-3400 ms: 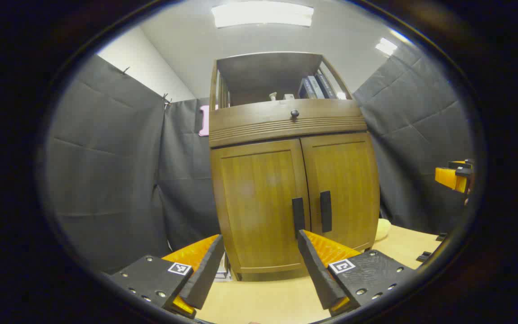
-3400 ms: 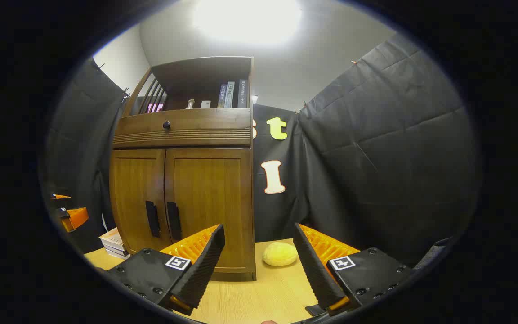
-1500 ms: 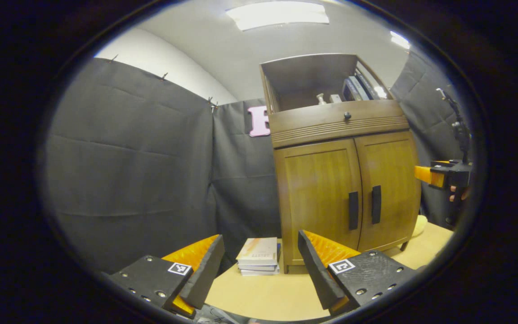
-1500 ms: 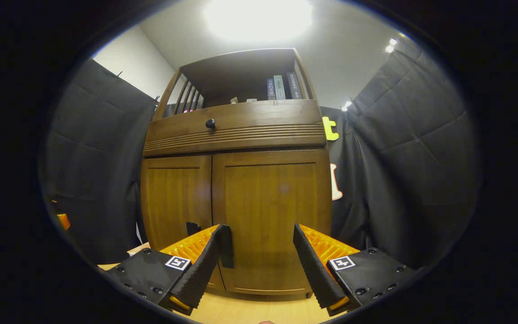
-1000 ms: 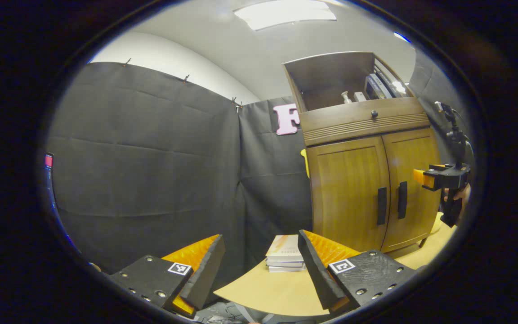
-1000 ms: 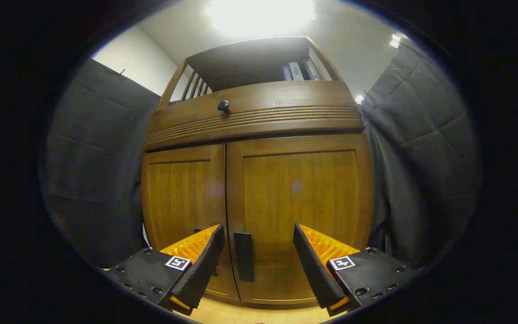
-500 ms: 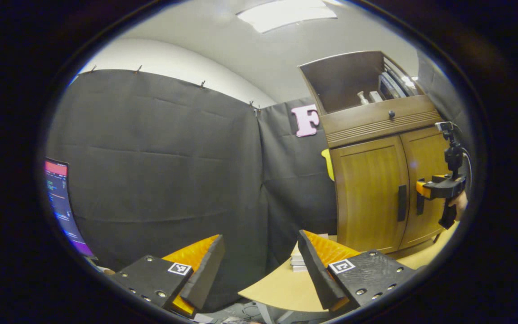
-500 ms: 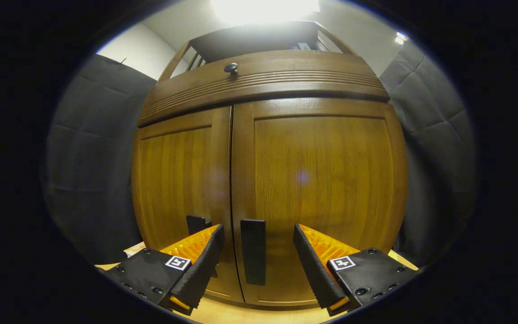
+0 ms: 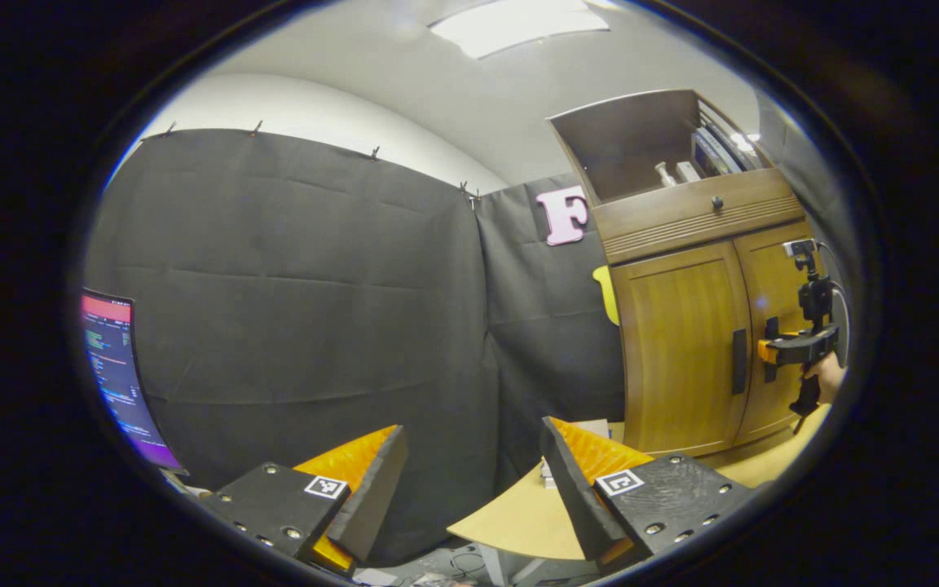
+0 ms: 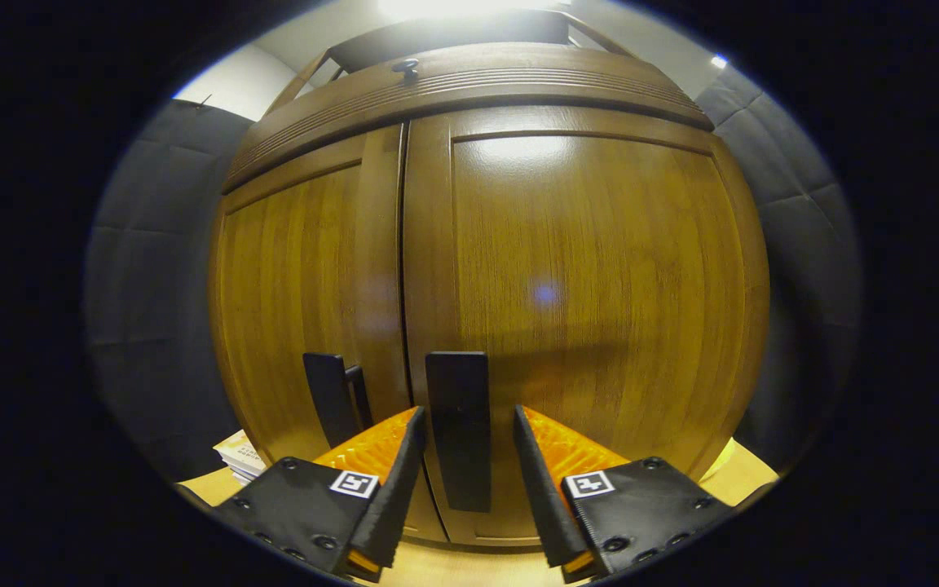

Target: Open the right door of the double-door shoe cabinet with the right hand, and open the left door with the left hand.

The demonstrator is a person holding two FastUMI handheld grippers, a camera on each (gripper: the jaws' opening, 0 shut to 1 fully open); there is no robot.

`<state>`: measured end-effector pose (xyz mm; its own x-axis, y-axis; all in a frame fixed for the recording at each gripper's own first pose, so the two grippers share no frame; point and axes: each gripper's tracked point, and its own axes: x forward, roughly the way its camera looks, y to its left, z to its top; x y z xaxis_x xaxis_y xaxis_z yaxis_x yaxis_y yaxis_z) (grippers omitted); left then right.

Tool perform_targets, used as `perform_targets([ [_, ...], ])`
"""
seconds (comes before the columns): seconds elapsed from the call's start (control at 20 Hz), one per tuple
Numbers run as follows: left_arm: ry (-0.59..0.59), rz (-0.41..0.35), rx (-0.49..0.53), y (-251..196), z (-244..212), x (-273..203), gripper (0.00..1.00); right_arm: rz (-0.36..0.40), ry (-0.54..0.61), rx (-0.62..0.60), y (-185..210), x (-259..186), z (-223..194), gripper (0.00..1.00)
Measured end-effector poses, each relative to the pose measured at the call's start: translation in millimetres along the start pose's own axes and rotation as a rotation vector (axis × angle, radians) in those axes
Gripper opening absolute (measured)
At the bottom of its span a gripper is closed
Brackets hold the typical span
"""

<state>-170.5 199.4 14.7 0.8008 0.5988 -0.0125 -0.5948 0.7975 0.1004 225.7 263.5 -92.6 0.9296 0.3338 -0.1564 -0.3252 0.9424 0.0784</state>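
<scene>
The right gripper sits close to the shoe cabinet. Its two fingers stand on either side of the right door handle, with a narrow gap visible on each side of the handle. Both doors are closed. The left door handle is just beside it. A stack of books lies on the counter at lower left.

No legible text, label, brand or number anywhere.
</scene>
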Motion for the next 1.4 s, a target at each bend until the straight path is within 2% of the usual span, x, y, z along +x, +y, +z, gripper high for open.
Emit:
perform_targets([
  [0.05,0.000,-0.001,-0.003,0.7,-0.5,-0.7,0.96,-0.003,0.003,0.005,-0.5,2.1,-1.9,0.60],
  [0.1,0.000,-0.002,-0.004,1.0,-0.2,-0.6,0.97,-0.001,0.005,0.011,-0.1,3.3,-2.3,0.49],
  [0.2,-0.004,-0.007,-0.002,1.5,0.5,-0.7,0.97,-0.012,0.006,0.015,0.9,4.4,-2.0,0.38],
  [0.25,-0.007,-0.012,-0.001,2.1,0.4,-0.8,0.97,-0.020,0.009,0.012,1.0,5.8,-3.2,0.36],
  [0.4,-0.009,-0.035,-0.002,0.9,1.1,0.0,0.97,-0.030,0.019,0.006,-0.1,3.0,-2.9,0.18],
  [0.45,-0.010,-0.041,-0.006,1.1,2.7,0.2,0.97,-0.029,0.011,0.018,0.5,7.0,-1.8,0.20],
  [0.5,-0.013,-0.050,-0.009,0.6,4.3,1.0,0.97,-0.025,0.018,0.025,2.2,1.0,-1.9,0.14],
  [0.6,-0.021,-0.066,-0.007,0.4,6.0,2.4,0.97,-0.022,0.015,0.022,2.0,-2.6,-0.7,0.11],
  [0.85,-0.038,-0.118,-0.015,-6.6,3.7,9.0,0.97,0.014,0.018,0.028,5.1,-28.3,-3.3,0.13],
  [1.4,-0.059,-0.288,-0.066,-24.5,1.3,16.6,0.97,0.075,0.023,0.025,-7.1,-84.3,-7.2,0.13],
])
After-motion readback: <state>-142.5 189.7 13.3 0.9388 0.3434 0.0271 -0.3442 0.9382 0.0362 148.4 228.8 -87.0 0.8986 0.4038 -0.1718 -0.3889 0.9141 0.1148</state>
